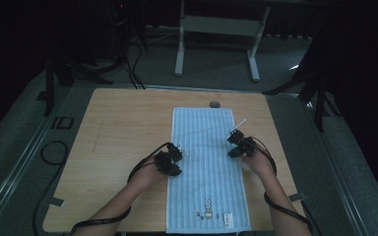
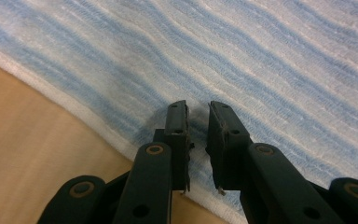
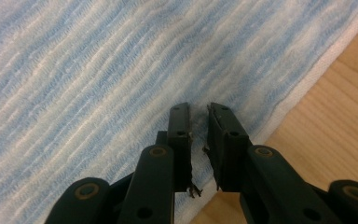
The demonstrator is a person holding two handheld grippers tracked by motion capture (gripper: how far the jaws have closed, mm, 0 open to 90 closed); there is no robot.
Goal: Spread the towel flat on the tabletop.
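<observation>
A light blue striped towel (image 1: 206, 167) lies flat lengthwise on the wooden table (image 1: 123, 128). My left gripper (image 1: 178, 151) hovers at the towel's left edge, about halfway along it. In the left gripper view its jaws (image 2: 198, 109) stand a narrow gap apart over the towel (image 2: 261, 56) just inside the white hem, with nothing between them. My right gripper (image 1: 233, 140) is at the towel's right edge, slightly farther away. Its jaws (image 3: 198, 112) are likewise a little apart above the cloth (image 3: 98, 60) near the hem, and they hold no fold.
A small dark object (image 1: 215, 103) sits at the table's far edge just beyond the towel. A small print and label (image 1: 208, 210) mark the towel's near end. A grey desk frame (image 1: 179, 49) stands behind the table, and cables (image 1: 54, 152) lie on the floor at the left.
</observation>
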